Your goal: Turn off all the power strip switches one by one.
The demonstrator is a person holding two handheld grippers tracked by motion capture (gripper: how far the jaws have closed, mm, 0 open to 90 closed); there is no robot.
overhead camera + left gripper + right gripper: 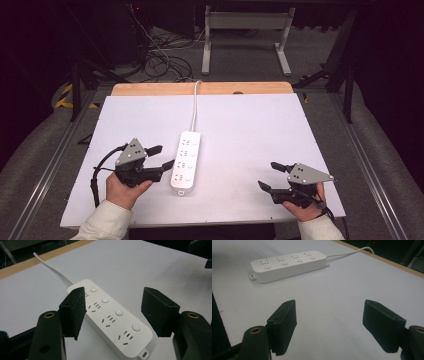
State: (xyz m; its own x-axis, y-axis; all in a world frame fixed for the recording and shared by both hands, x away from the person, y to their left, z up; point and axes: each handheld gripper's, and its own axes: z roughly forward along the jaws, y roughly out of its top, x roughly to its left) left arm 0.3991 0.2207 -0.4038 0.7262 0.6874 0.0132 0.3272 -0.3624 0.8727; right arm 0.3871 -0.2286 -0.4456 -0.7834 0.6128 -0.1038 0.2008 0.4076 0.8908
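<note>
1. A white power strip (185,160) lies flat on the white bench (250,140), a little left of the middle and toward the near edge, with its long side running away from the person.
2. Its top shows four socket groups in a row, each with a round button beside it; the left gripper view (110,320) and the right gripper view (287,263) both show them clearly.
3. A small mounting tab sticks out at the strip's near end.
4. A white cord (195,107) leaves the strip's far end and runs straight back over the bench's wooden far edge (150,89).
5. The left gripper (159,156) sits just beside the strip's left side, near its nearer half, held in the person's left hand (122,187).
6. Its fingers (73,312) stand apart with nothing clamped between them; in the left gripper view the strip lies on the bench beyond and between them, and the pads do not press on it.
7. The right gripper (270,176) is well apart from the strip, near the bench's right front corner, held in the person's right hand (307,207).
8. Its fingers (283,323) are spread wide over bare bench, with the strip lying farther off.
9. Beyond the bench, dark cables (160,55) lie on the floor, and white frame legs (245,35) stand there.
</note>
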